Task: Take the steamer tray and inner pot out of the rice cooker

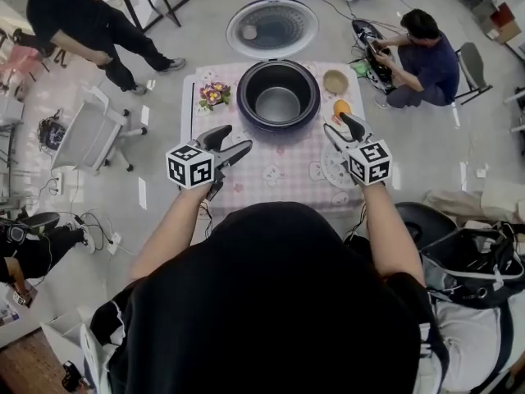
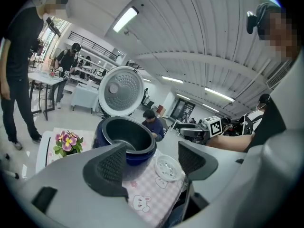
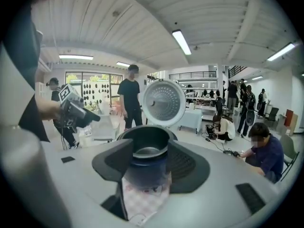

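We count one cooker (image 1: 244,98), one pot (image 1: 279,105) seated inside it, one tray (image 1: 328,167) and two claws. The tray lies on the table (image 1: 275,189) front-right of the cooker, close by the right claw (image 1: 338,128), which is part open and empty. The left claw (image 1: 233,143), front-left of the cooker, gapes wide and is empty too.

Both forearms (image 1: 168,232) reach forward, holding the left gripper (image 1: 232,144) and right gripper (image 1: 340,130) level with each other and well apart, tilted slightly downward, each with jaws parted and empty.
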Tool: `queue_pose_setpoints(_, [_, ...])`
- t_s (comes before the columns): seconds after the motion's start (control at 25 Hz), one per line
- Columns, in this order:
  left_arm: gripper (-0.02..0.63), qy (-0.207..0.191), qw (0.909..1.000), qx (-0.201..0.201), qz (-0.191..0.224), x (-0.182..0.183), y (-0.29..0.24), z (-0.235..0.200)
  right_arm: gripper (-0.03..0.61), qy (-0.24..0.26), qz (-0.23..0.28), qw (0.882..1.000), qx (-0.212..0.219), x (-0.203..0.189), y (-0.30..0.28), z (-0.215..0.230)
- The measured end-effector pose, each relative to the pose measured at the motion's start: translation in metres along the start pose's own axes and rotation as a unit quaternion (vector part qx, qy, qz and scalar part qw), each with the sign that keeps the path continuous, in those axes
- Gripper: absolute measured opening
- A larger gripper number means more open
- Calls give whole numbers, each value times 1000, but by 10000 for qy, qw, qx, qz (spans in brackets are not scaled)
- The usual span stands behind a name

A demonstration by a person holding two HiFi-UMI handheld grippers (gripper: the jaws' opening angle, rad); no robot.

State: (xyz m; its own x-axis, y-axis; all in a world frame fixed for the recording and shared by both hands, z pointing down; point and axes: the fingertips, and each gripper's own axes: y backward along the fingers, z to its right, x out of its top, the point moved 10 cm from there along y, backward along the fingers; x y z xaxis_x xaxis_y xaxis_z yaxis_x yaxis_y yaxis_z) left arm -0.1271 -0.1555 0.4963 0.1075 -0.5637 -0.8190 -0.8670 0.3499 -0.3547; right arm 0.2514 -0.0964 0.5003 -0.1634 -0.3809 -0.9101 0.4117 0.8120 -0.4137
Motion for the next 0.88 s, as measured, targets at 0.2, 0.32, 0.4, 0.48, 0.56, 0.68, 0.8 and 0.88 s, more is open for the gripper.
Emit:
queue_pose_setpoints(0.2, [359,-78,9991,243,349,15,19,-14,238,-315,670,9970,-244,27,8,1])
queue_pose_setpoints(0.32, [359,-106,9981,403,463,24,28,-22,238,-479,847,9947,-331,33,14,6])
queue_pose_setpoints(0.4, [359,-108,9976,456,500,28,30,-26,238,-562,878,9940,-332,33,15,7])
queue_pose_setpoints(0.48, [359,-95,9975,475,518,29,31,-29,238,-606,857,9940,-312,32,13,8])
queue_pose_setpoints(0.56, [359,-64,9976,483,487,28,28,-33,238,-650,814,9941,-287,30,8,8])
queue_pose_setpoints(0.68, [356,-10,9982,514,298,26,19,-36,233,-794,743,9937,-256,27,0,11])
queue_pose_setpoints(0.8, [354,-37,9988,479,90,26,6,-36,221,-939,617,9934,-232,22,-12,12])
queue_pose_setpoints(0.88, [354,-52,9990,433,42,29,-4,-39,215,-1036,513,9931,-199,18,-23,13])
